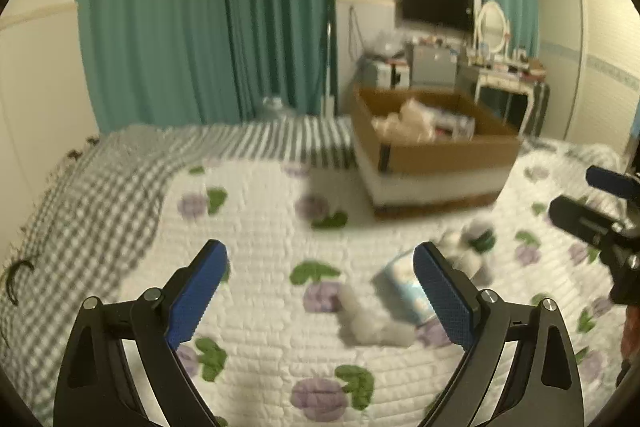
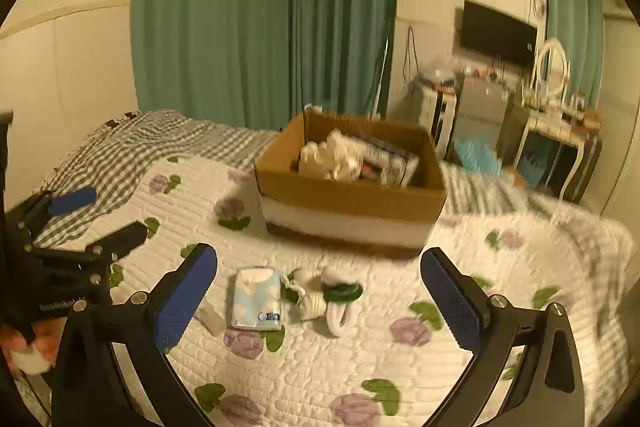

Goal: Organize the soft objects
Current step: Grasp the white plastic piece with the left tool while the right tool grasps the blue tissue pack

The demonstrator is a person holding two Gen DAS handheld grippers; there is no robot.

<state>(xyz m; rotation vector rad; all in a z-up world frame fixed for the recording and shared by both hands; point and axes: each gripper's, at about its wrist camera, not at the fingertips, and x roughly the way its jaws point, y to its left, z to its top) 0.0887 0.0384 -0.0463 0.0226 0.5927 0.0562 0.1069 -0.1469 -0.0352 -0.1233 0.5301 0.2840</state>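
Cardboard box (image 1: 436, 147) contents blurred; tissue pack (image 1: 404, 285) partly hidden.

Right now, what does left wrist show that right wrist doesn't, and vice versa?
Left wrist only: the right gripper entering at the frame's right edge, open, and a dark curved item lying on the gingham blanket at far left.

Right wrist only: the left gripper at the left edge, open, the tissue pack's full face with its printed label, and something blue on the floor by the dresser.

Both: the cardboard box already holding items, the white-and-green bundle, the small white piece, the floral quilt, teal curtains, TV, mirror.
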